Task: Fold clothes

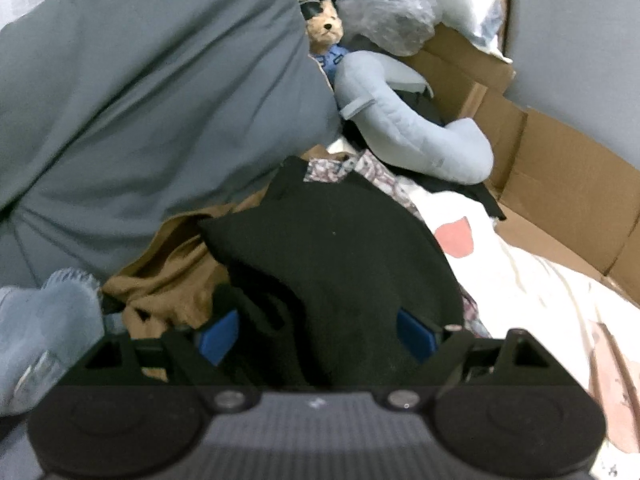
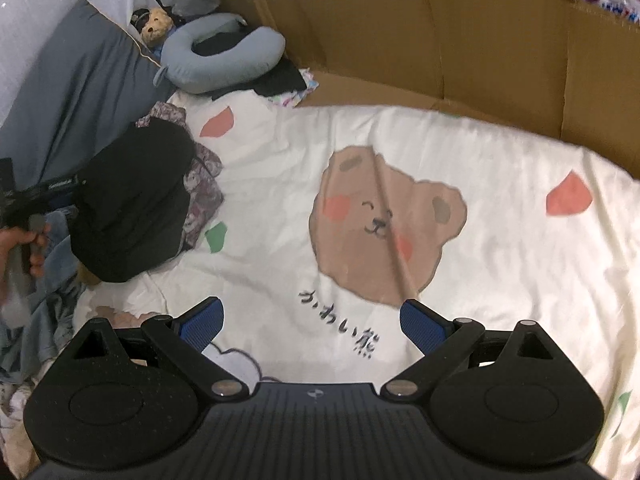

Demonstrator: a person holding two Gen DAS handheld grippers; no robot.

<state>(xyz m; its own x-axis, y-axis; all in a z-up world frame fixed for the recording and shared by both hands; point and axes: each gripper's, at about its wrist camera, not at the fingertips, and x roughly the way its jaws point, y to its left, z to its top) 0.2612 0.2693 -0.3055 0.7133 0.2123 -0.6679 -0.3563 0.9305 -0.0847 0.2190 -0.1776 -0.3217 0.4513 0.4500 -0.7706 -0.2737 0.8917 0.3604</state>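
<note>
A: Left gripper (image 1: 316, 334) — jaws spread wide, black garment (image 1: 332, 264) bulging between them, running 12 o'clock, w/ no pinch seen.

B: Right gripper (image 2: 312, 326) gaped, empty over the bed sheet (image 2: 500, 264); pile sat at its 10 o'clock. Left was nearer.

The supporting surface is a bed covered by a cream sheet (image 2: 500, 208) printed with a brown bear face, red and green shapes, and dark script. The central and right areas of the sheet lie bare. At the left side, a pile of clothes rests on the sheet: a black garment (image 2: 132, 208) on top, a floral patterned garment (image 2: 204, 188) beneath its right edge, a tan garment (image 1: 168, 276) to its left. A grey pillow (image 2: 76, 96) leans at the far left. A grey neck pillow (image 2: 224, 64) lies at the far corner; beside it sits what appears to be a plush bear (image 2: 154, 26). Cardboard panels (image 2: 440, 48) border the far edge.
</note>
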